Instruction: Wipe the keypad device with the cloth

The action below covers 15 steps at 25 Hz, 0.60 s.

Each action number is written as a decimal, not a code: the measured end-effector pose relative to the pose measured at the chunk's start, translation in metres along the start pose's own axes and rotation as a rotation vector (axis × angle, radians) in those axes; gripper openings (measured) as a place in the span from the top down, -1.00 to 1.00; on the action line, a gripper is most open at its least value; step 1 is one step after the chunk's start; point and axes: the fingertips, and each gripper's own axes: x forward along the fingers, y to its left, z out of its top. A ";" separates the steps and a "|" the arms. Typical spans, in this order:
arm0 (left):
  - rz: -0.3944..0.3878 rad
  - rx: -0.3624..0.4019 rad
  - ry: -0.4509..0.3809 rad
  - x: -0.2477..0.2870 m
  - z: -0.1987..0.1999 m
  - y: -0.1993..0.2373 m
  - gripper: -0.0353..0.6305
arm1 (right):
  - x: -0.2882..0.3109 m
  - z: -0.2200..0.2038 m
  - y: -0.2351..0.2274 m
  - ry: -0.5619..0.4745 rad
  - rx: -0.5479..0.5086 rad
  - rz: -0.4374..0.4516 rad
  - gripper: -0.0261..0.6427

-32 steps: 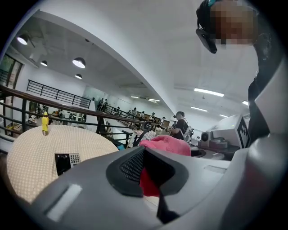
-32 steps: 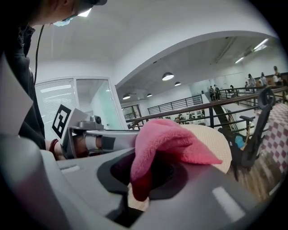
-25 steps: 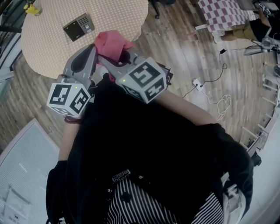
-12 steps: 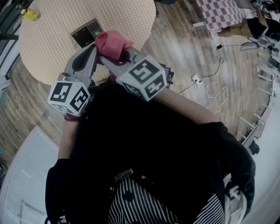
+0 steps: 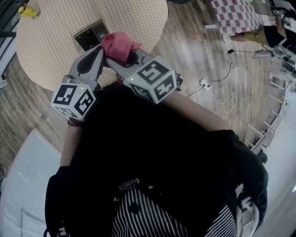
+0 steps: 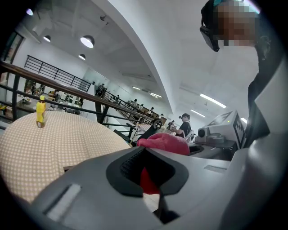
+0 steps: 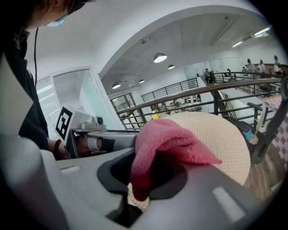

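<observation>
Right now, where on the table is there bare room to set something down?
Bare tabletop lies right of the keypad device and between it and the yellow bottle. Crowded at the near edge, where the right tongs hold the cloth.

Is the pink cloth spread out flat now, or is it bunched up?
Bunched up: the cloth sits as a crumpled wad pinched in the right gripper's closed jaws, not laid flat.

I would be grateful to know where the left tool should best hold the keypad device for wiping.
Probably its two long edges at the dark screen end, coming down from above: the keypad device lies flat on the table, so only its outer edges offer purchase, leaving the keys free.
</observation>
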 end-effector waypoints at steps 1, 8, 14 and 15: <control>0.013 -0.001 0.002 0.005 0.002 0.004 0.88 | 0.003 0.003 -0.005 0.000 0.003 0.011 0.73; 0.084 -0.015 0.076 0.042 0.011 0.044 0.88 | 0.037 0.019 -0.044 0.001 0.016 0.083 0.73; 0.148 -0.078 0.085 0.048 0.018 0.080 0.88 | 0.069 0.030 -0.052 0.005 0.013 0.118 0.73; 0.153 -0.073 0.090 0.049 0.018 0.084 0.88 | 0.072 0.030 -0.054 0.005 0.016 0.123 0.73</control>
